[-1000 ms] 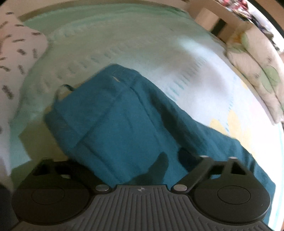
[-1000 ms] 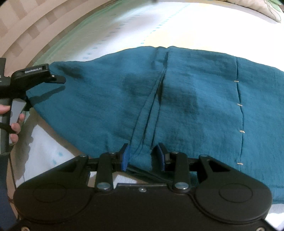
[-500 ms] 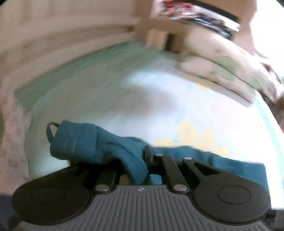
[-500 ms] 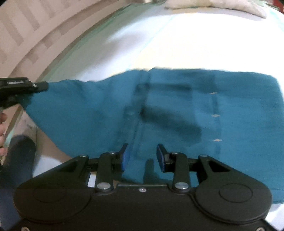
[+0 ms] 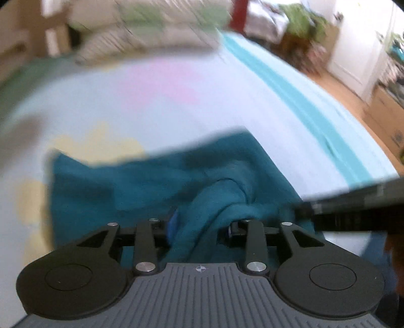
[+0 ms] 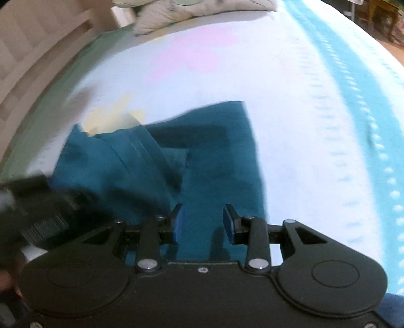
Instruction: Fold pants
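The teal pants [image 5: 141, 186] lie partly folded on a pale bedsheet [image 5: 176, 101]. My left gripper [image 5: 199, 227] is shut on a bunched fold of the pants, which rises between its fingers. In the right wrist view the pants [image 6: 214, 151] spread ahead, with one layer folded over at the left. My right gripper [image 6: 202, 222] has its blue pads apart, with flat cloth lying between and under them. The left gripper [image 6: 38, 209] shows as a dark blur at the left of the right wrist view. The right gripper [image 5: 353, 209] crosses the right side of the left wrist view.
Pillows [image 6: 192, 10] lie at the head of the bed. A teal stripe [image 6: 353, 101] runs along the sheet's right side. Wooden floor and furniture [image 5: 353, 83] lie beyond the bed's right edge. A slatted headboard [image 6: 38, 50] stands at the left.
Both grippers have swung right across the bed, carrying the pants edge over. The pants look narrower and more layered now. The views are blurred by motion.
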Tool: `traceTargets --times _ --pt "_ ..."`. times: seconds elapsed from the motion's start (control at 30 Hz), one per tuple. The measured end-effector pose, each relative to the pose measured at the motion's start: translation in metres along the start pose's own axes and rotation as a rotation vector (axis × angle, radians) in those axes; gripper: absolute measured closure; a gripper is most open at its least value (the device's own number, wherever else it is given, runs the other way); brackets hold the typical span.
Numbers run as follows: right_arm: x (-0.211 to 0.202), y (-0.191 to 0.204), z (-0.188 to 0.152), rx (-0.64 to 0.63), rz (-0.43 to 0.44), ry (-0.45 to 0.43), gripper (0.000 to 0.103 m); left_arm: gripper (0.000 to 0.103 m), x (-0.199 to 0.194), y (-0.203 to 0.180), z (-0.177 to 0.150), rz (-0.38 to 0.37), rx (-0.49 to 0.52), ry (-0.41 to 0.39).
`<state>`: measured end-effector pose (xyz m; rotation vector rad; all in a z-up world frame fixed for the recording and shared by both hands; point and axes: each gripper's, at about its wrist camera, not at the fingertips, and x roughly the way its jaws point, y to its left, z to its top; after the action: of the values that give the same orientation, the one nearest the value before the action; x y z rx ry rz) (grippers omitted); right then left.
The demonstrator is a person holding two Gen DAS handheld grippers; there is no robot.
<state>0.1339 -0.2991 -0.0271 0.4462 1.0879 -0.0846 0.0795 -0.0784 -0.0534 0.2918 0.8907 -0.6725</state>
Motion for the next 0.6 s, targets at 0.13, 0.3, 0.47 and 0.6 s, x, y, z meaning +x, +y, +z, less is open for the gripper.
traceTargets --times 0.13,0.3,0.47,0.6 --pt "-0.001 -0.007 0.001 0.006 -0.013 -0.001 0.058 0.066 -0.002 -0.008 -0.006 0.002 0.007 -0.021" --pt "-0.003 0.0 0.002 -0.018 -0.037 -0.02 0.058 0.059 -0.023 -0.006 -0.001 -0.023 0.02 -0.085" --pt "-0.006 -0.003 0.009 -0.018 -0.051 -0.034 0.058 0.052 -0.03 -0.01 -0.004 -0.058 0.032 -0.079" --pt "-0.012 -0.008 0.011 -0.011 -0.061 -0.044 0.058 0.049 -0.029 -0.016 -0.012 -0.106 0.02 -0.063"
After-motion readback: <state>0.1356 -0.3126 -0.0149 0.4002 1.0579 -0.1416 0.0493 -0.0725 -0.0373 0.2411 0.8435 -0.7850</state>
